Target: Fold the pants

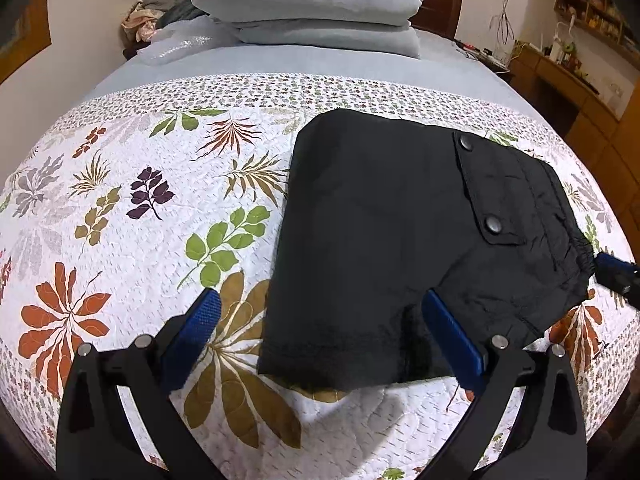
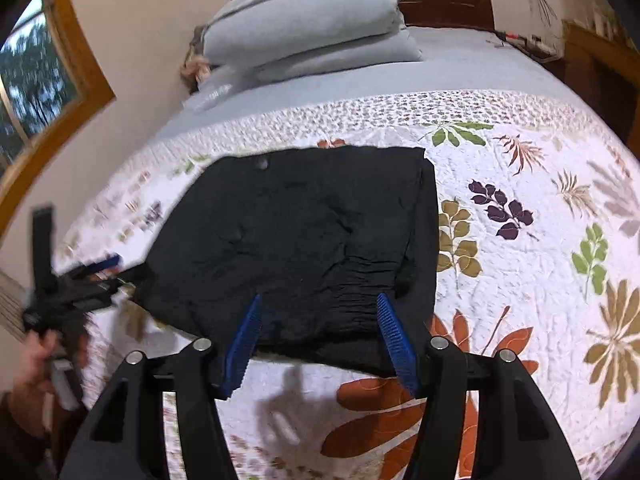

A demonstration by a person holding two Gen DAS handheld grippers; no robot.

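Pants (image 1: 384,240), black and folded into a compact rectangle, lie flat on the leaf-patterned quilt (image 1: 132,208) that covers the bed. In the left wrist view a pocket flap with two round snaps (image 1: 465,142) faces up on the right part of the bundle, and the gathered waistband (image 1: 576,252) sits at its right edge. A hemmed edge runs along the near side of the fold.

The left gripper (image 1: 320,304) hangs above the near left corner of the pants with its blue fingers (image 1: 204,312) spread wide and nothing between them; one finger is over the quilt, the other over the black cloth. The right gripper (image 2: 320,308) hangs over the near edge of the pants, jaws standing apart, with the gathered waistband below the gap and no cloth pinched by the pads. In the right wrist view the left gripper appears blurred at the left edge, held by a hand (image 2: 34,356).

Beyond the quilt, folded grey bedding (image 1: 308,0) is stacked at the wooden headboard (image 1: 440,0). A window (image 2: 36,68) with a wooden frame shows on the wall.
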